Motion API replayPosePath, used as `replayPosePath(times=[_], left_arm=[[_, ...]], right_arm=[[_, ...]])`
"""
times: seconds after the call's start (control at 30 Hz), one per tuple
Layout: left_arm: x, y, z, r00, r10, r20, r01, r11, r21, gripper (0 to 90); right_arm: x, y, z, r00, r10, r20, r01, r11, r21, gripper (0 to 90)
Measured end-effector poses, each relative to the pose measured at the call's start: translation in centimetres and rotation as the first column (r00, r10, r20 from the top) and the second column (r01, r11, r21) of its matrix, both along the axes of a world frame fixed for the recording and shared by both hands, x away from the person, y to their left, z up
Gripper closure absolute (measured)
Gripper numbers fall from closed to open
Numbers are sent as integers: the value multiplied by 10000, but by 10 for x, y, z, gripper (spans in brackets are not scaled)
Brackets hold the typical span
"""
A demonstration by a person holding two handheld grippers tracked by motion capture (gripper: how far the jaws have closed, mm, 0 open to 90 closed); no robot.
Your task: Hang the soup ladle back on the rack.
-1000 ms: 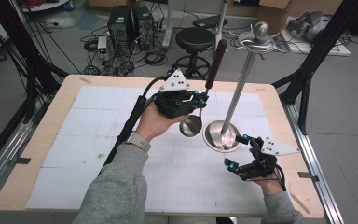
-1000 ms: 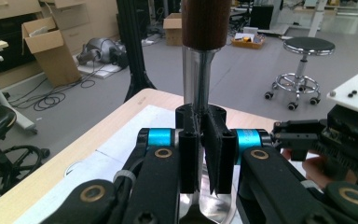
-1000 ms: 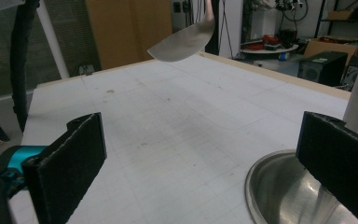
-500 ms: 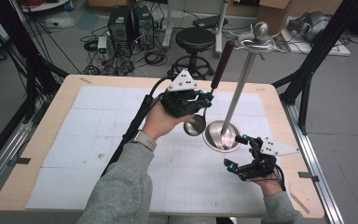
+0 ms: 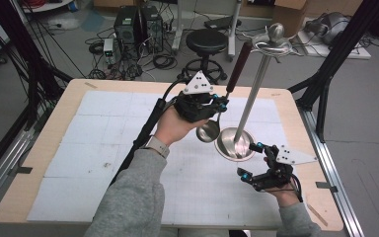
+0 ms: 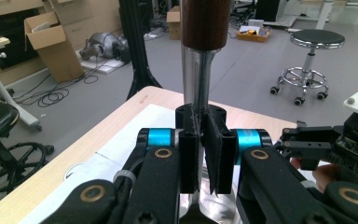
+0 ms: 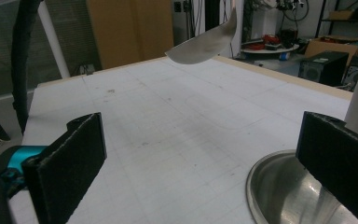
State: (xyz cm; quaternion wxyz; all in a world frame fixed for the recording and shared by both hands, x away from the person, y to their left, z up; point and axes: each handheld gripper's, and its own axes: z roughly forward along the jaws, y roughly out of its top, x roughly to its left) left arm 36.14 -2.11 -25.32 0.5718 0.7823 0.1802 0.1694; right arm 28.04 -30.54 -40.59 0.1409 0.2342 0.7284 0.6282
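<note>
My left gripper (image 5: pixel 219 103) is shut on the thin metal stem of a ladle (image 5: pixel 208 131) and holds it above the table, bowl down. Its brown wooden handle (image 5: pixel 239 64) points up and to the right. In the left gripper view the jaws (image 6: pixel 205 154) pinch the stem (image 6: pixel 198 84) below the handle (image 6: pixel 206 21). Right of the ladle stands a tall metal rack (image 5: pixel 254 94) on a round dish base (image 5: pixel 234 144). My right gripper (image 5: pixel 250 160) rests open near that base. In the right gripper view, its wide-apart jaws (image 7: pixel 205 163) frame the base (image 7: pixel 284 191) and the hanging ladle bowl (image 7: pixel 205 44).
The wooden table (image 5: pixel 44 163) carries a white gridded mat (image 5: pixel 103 148). Hooks and a knob (image 5: pixel 274 37) top the rack. Behind the table are a black stool (image 5: pixel 206 42), computer boxes (image 5: pixel 135 24) and cables. A black frame leg (image 5: pixel 325 79) stands at the right.
My left gripper has shifted the ladle slightly to the right, nearer the rack's pole. The right gripper has stayed where it was.
</note>
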Motion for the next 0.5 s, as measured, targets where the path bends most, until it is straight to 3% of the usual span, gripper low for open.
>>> replayPosePath(times=[0.5], left_arm=[[4, -6, -1, 9999, -32, -128, 32, 10000, 28, 839]], right_arm=[[0, -1, 0, 10000, 10, 5, -10, 10000, 63, 6]])
